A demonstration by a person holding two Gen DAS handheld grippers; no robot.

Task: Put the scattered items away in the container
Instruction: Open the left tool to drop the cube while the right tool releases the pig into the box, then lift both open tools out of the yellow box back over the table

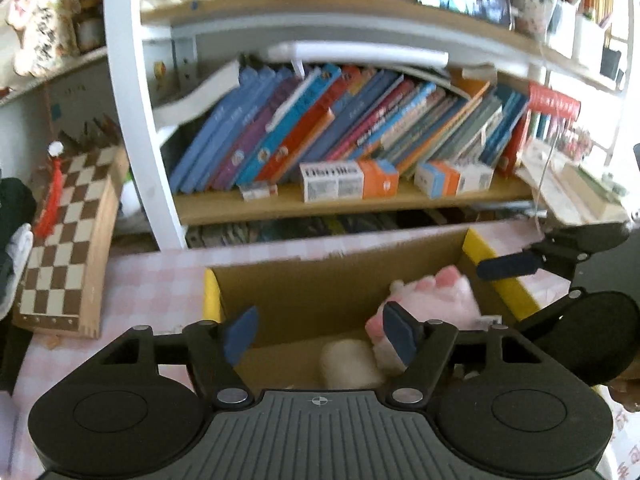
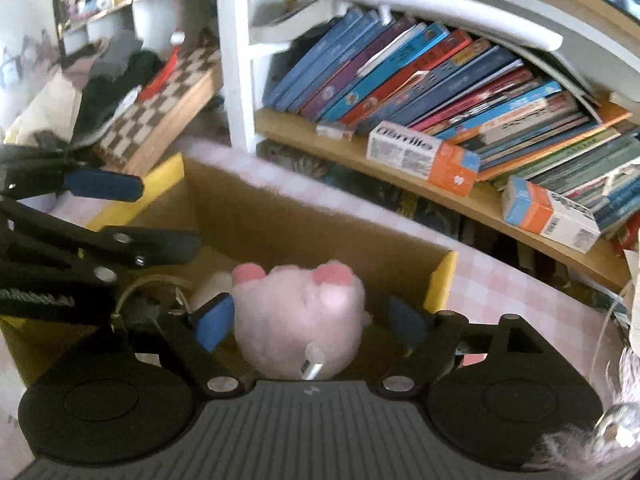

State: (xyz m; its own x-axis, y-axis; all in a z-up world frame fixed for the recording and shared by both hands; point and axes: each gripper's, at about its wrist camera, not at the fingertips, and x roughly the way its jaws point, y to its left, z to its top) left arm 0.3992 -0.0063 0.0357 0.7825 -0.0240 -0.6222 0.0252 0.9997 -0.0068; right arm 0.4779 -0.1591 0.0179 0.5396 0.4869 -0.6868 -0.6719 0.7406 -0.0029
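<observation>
Left wrist view first, going left to right: a chess board (image 1: 68, 236) leans at the edge of the pink checked tablecloth (image 1: 160, 280), then comes the cardboard box (image 1: 304, 284) in front of the bookshelf (image 1: 340, 200). Inside the box there's already a cream plush (image 1: 350, 364) and a pink plush toy (image 1: 432, 300), so it looks like a fair bit of the tidying is done. Whether anything is left out on the table can't be told from here.

The left gripper (image 1: 320, 336) hangs over the box with its jaws spread wide, holding nothing; its right finger pad sits in front of the pink toy, but contact isn't clear.

Right wrist view: the right gripper (image 2: 310, 320) is also wide open, with the pink plush toy (image 2: 300, 316) sitting between its fingers. The left pad looks just beside the fur, the right one apart. Looks like a release into the box, or just about.
</observation>
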